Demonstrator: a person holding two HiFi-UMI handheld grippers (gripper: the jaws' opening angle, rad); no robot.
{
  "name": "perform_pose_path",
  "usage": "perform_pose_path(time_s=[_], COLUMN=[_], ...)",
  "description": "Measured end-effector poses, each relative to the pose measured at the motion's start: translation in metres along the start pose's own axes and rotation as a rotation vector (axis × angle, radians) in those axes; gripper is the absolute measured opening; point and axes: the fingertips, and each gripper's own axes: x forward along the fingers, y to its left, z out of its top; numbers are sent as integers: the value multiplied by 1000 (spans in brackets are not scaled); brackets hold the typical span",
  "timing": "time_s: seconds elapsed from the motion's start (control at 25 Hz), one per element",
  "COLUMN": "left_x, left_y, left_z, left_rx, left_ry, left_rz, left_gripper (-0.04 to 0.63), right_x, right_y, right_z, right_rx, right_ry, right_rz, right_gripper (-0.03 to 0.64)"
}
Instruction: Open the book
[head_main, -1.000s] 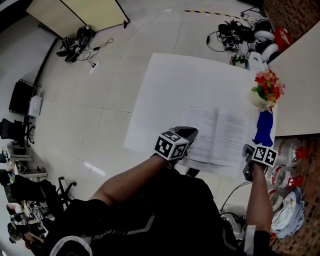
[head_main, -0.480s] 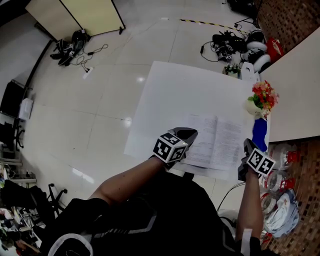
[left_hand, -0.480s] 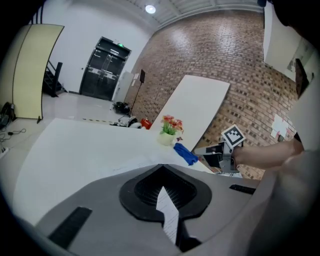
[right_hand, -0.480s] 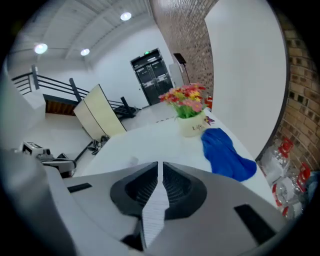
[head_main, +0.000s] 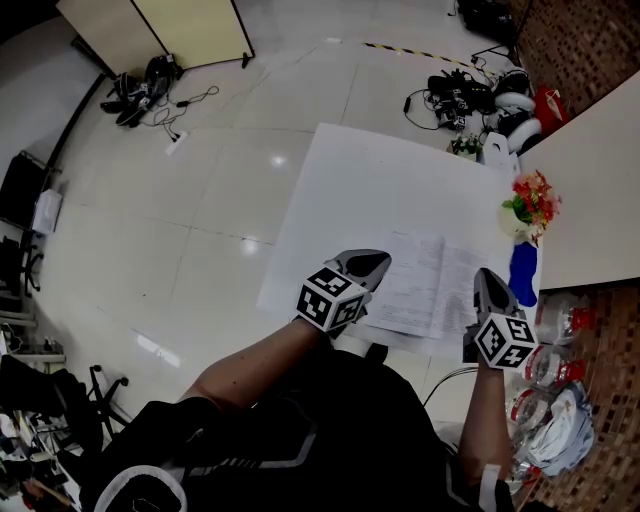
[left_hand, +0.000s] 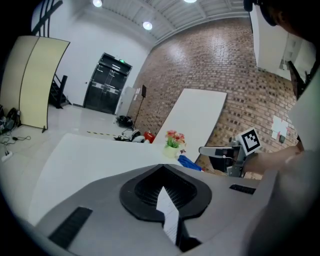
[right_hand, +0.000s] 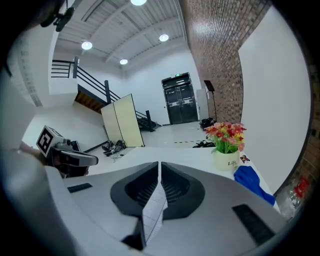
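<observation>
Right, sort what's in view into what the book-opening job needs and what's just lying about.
Job in hand:
book, open on the white table
left gripper, shut on a printed page of it
right gripper, the same

Lying about:
flower pot
blue cloth
cable clutter on the floor
folding screen

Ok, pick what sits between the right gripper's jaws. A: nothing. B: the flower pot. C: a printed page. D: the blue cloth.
C: the right gripper is shut on a printed page, while the cloth and the flower pot sit well beyond it.
</observation>
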Motion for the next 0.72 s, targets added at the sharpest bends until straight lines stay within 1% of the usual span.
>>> perform_pose_path(time_s=[0.28, 0.44, 0.52, 0.6, 0.64, 0.72], left_x=[-25, -46, -52, -57, -62, -74], left_y=[7, 13, 19, 21, 21, 15], left_z=[8, 12, 12, 8, 6, 4], left_rx=[-12, 20, 31, 21, 15, 4], left_ry=[-44, -88, -108, -104, -95, -94], left_rz=[-5, 6, 15, 17, 18, 20], left_gripper=[-5, -5, -5, -5, -5, -5], right_x=[-18, -38, -46, -55, -60, -73], right_y=[12, 28, 35, 40, 44, 53], right_z=[9, 19, 25, 30, 32, 38], right_rx=[34, 85, 70, 43, 50, 106], right_ry=[-37, -74, -101, -122, -130, -145], right_rz=[-49, -41, -44, -70, -81, -82], right_gripper=[3, 2, 2, 2, 2, 2])
